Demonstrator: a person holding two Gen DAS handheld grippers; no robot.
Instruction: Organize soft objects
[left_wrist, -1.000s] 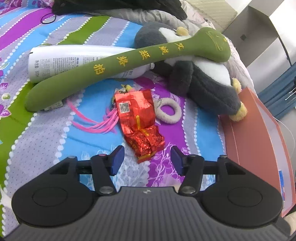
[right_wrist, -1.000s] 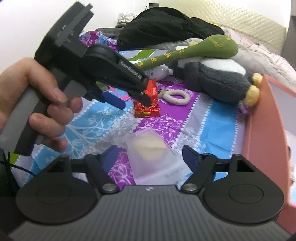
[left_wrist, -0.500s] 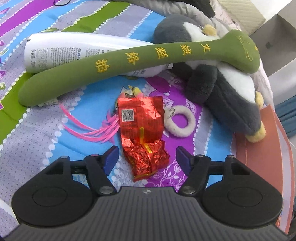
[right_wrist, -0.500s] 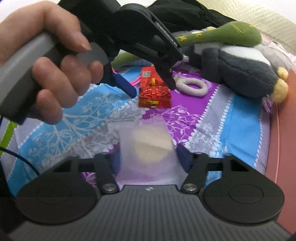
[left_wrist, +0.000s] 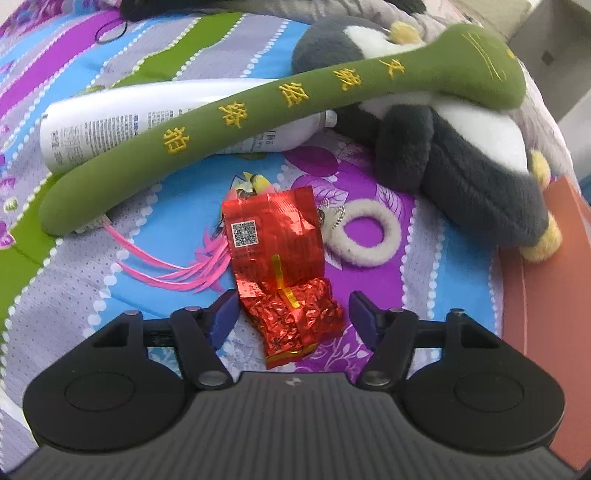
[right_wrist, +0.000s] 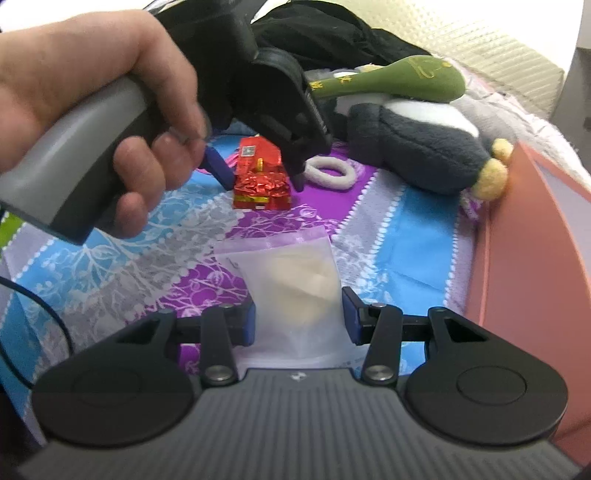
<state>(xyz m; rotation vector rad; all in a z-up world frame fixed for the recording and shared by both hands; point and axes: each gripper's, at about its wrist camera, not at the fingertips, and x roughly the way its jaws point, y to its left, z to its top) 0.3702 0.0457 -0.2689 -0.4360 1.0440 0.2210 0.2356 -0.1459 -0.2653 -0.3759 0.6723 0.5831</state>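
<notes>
Red foil packet (left_wrist: 280, 266) lies at centre frame on the striped bedspread (left_wrist: 74, 280), its crumpled lower end now framed by the left gripper (left_wrist: 290, 314), which has advanced over it; the jaws are closing but neither pad presses it yet. At lower centre of the right view, the right gripper (right_wrist: 298, 317), spread wide a second ago, is closing with both pads against the translucent pouch (right_wrist: 295, 280). Judged: both grasps are under way, neither item lifted, and the orange box (right_wrist: 524, 266) at right appears the likely destination.
</notes>
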